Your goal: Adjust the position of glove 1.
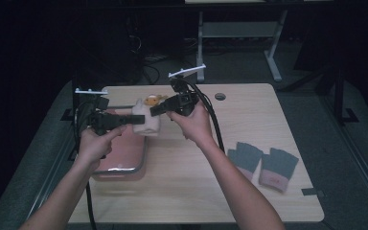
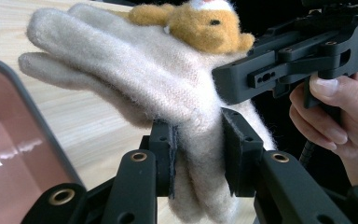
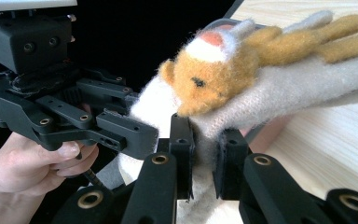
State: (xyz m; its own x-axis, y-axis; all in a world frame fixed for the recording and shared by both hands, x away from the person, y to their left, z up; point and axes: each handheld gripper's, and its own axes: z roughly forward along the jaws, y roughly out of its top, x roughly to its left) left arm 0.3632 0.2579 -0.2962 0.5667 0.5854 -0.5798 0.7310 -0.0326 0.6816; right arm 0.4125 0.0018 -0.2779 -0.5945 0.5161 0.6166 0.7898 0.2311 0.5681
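Both grippers clamping cream woolly glove with orange bear head (image 1: 146, 120), holding it aloft over pink metal-rimmed tray (image 1: 124, 158): left gripper (image 2: 198, 154) pinching cuff, right gripper (image 3: 204, 158) pinching near bear. Mid-carry; next, probably lowering glove into tray, then loosening jaws.

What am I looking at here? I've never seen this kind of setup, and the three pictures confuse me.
No robot: a person holds a hand-operated gripper in each hand. The high view looks down on the table from above the person; the left gripper and right gripper meet over its far left part. The other two pictures come from cameras riding on the grippers, each looking along its own black fingers.

Both grippers are shut on one cream glove with a small orange plush animal on it, held off the table. Below it lies a pink tray. At the right of the table lies a pair of grey gloves with pink cuffs.
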